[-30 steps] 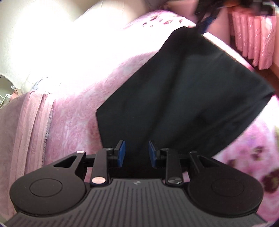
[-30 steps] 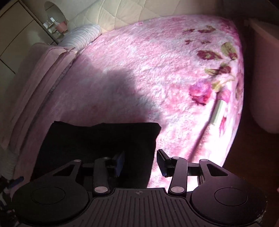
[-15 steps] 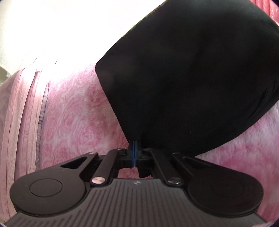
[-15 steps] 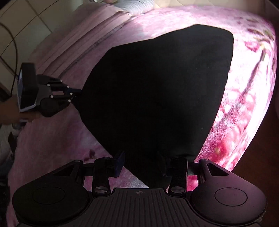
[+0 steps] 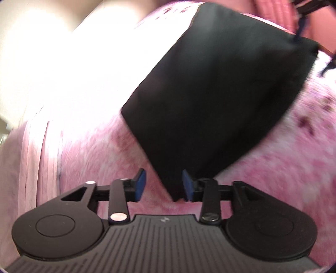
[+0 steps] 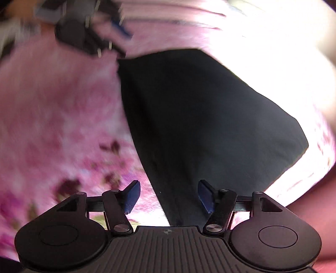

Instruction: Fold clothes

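A black folded garment (image 5: 214, 100) lies flat on the pink floral bedspread (image 5: 100, 159). In the left wrist view my left gripper (image 5: 163, 184) is open, its blue pads either side of the garment's near corner, not clamping it. In the right wrist view the same garment (image 6: 205, 117) stretches away from my right gripper (image 6: 167, 196), which is open over its near edge. The left gripper shows blurred at the top left of the right wrist view (image 6: 88, 35), by the garment's far corner.
A pale pink folded blanket (image 5: 33, 159) lies along the left side of the bed. Strong sunlight washes out the far bed area (image 5: 84, 63). A pink pleated bed skirt or curtain (image 5: 273, 12) is at the top right.
Half a second ago my left gripper was shut on the garment's corner; now it is open and the corner lies on the bed. Both views are blurred by motion. The right gripper stays open.
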The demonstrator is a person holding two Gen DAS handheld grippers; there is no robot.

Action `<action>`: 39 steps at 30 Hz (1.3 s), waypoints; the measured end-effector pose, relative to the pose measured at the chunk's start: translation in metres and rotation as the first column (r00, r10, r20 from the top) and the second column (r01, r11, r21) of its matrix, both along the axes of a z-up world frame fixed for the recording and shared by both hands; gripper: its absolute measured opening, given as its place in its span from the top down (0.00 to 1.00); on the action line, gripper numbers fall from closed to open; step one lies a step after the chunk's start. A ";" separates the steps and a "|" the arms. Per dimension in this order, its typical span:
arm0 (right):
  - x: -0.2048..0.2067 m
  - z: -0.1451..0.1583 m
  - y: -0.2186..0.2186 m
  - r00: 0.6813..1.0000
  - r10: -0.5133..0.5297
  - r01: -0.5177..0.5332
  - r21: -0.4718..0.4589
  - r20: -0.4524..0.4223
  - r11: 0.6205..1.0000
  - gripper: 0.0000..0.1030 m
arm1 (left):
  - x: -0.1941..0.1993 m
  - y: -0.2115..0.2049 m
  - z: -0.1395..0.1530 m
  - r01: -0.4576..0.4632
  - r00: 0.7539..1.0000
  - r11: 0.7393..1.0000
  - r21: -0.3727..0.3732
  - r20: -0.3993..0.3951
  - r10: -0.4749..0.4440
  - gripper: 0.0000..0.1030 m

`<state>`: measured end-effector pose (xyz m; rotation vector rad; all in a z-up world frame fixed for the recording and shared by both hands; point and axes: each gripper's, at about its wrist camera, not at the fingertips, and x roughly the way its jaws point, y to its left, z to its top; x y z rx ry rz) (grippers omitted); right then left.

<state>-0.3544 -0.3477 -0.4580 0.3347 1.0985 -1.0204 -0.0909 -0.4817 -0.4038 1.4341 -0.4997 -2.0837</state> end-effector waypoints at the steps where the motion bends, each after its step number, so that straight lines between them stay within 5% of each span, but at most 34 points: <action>1: 0.005 -0.011 -0.001 0.998 0.032 -0.032 -0.007 -0.052 0.999 0.38 | 0.001 0.007 -0.003 0.033 0.999 0.999 -0.011 0.006 -0.033 0.48; 4: 0.013 -0.026 0.001 0.982 0.117 -0.125 -0.047 -0.151 0.991 0.47 | 0.001 0.029 -0.017 0.135 0.991 0.989 -0.058 0.031 -0.133 0.18; 5: 0.011 -0.023 0.000 0.982 0.116 -0.124 -0.049 -0.150 0.991 0.75 | 0.000 0.036 -0.023 0.171 0.985 0.982 -0.081 0.049 -0.167 0.15; 10: 0.004 0.009 -0.009 0.986 0.119 -0.125 -0.042 -0.119 0.991 0.87 | -0.013 0.056 -0.058 0.345 0.933 0.920 -0.186 0.178 -0.314 0.12; 13: 0.002 0.036 -0.012 0.989 0.110 -0.116 -0.055 -0.101 0.992 0.88 | -0.025 0.050 -0.068 0.352 0.930 0.904 -0.242 0.200 -0.309 0.12; 15: 0.002 0.054 -0.010 0.988 0.111 -0.119 -0.069 -0.106 0.991 0.89 | -0.030 0.040 -0.069 0.332 0.937 0.909 -0.253 0.204 -0.285 0.18; 18: -0.003 0.059 -0.003 0.987 0.101 -0.110 -0.072 -0.122 0.991 0.94 | -0.033 0.028 -0.069 0.319 0.937 0.925 -0.209 0.219 -0.274 0.47; 19: -0.005 0.057 0.000 0.987 0.095 -0.105 -0.071 -0.131 0.992 0.97 | -0.033 0.027 -0.069 0.320 0.935 0.928 -0.192 0.221 -0.277 0.65; 24: -0.005 0.039 0.024 0.988 0.058 -0.072 -0.097 -0.145 0.993 0.96 | -0.030 0.025 -0.060 0.298 0.947 0.945 -0.137 0.171 -0.273 0.74; 26: 0.007 0.040 0.032 0.989 0.062 -0.078 -0.121 -0.131 0.990 0.88 | -0.029 0.020 -0.053 0.274 0.956 0.955 -0.108 0.140 -0.259 0.75; 28: 0.020 0.036 0.035 0.990 0.069 -0.085 -0.129 -0.125 0.988 0.32 | -0.027 0.013 -0.046 0.254 0.963 0.965 -0.073 0.111 -0.245 0.75; 29: 0.027 0.031 0.033 0.990 0.073 -0.089 -0.133 -0.120 0.987 0.28 | -0.026 0.010 -0.042 0.247 0.966 0.967 -0.058 0.098 -0.240 0.76; 37: 0.058 -0.020 0.002 0.967 0.069 -0.104 -0.135 -0.247 0.985 0.28 | -0.033 0.000 -0.029 0.248 0.967 0.969 0.006 0.058 -0.248 0.76; 39: 0.053 -0.023 -0.009 0.972 0.055 -0.083 -0.113 -0.229 0.990 0.38 | -0.035 -0.004 -0.031 0.244 0.967 0.969 0.024 0.069 -0.245 0.76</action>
